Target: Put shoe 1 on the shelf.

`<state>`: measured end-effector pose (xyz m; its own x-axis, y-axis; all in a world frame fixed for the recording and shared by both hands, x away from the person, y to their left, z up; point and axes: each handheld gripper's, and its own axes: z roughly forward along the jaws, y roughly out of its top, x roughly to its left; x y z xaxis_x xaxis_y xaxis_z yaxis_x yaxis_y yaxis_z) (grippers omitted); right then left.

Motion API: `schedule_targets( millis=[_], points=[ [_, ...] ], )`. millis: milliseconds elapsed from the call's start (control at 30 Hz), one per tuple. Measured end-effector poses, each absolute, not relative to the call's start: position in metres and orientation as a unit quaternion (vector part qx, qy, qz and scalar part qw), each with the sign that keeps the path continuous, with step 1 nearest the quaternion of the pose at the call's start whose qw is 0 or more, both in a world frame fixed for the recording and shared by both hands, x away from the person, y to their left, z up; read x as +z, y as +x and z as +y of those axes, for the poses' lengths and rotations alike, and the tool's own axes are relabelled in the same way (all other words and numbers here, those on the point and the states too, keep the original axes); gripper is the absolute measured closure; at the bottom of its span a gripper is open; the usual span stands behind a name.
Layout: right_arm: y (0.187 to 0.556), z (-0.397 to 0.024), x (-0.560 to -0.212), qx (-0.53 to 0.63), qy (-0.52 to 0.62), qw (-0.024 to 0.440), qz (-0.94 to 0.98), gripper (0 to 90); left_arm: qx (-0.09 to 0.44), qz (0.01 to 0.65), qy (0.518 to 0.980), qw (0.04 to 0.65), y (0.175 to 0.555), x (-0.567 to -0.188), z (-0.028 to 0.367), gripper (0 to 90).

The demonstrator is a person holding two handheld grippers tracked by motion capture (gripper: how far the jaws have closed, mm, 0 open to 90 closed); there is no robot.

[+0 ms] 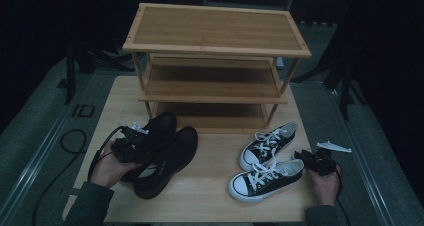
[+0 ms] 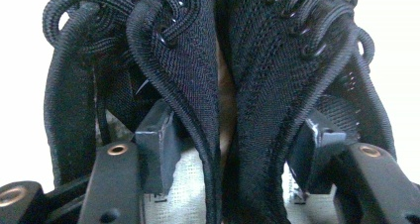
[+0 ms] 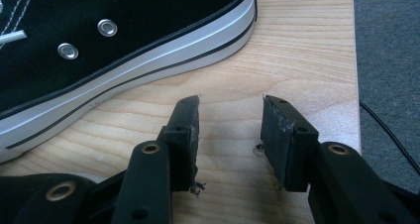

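Dim room, pale wooden table point(image 1: 210, 196), three-shelf bamboo rack point(image 1: 215, 41) at the back, and I've got the left jaws straddling two shoes at once.

My left gripper point(image 1: 131, 147) has one pad down inside each of the black knitted lace-up shoes point(image 1: 165, 156), so the two inner collar walls stand pinched side by side between the jaws; the jaws are fairly wide, and I can't tell whether the pads bite yet. I'd judge these shoes light but floppy: soft knit that will buckle, so the bound collar edges are the firmest hold. My right gripper point(image 1: 314, 161) rests open and empty, table between its jaws, with the black canvas sneakers with white rubber soles point(image 1: 267, 178) just ahead of its left jaw. Those look stiffer; I'd take the heel.
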<state>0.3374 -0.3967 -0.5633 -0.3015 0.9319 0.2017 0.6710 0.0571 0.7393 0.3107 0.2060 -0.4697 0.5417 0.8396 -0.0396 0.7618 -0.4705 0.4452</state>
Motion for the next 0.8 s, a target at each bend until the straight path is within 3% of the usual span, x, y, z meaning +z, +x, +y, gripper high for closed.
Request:
schedule_targets(
  millis=[800],
  points=[
    [0.337,-0.397,-0.563,0.388,0.567,0.168,0.707,58.3,0.084,0.462,0.868,0.162,0.322,-0.477,0.195,52.6]
  ],
)
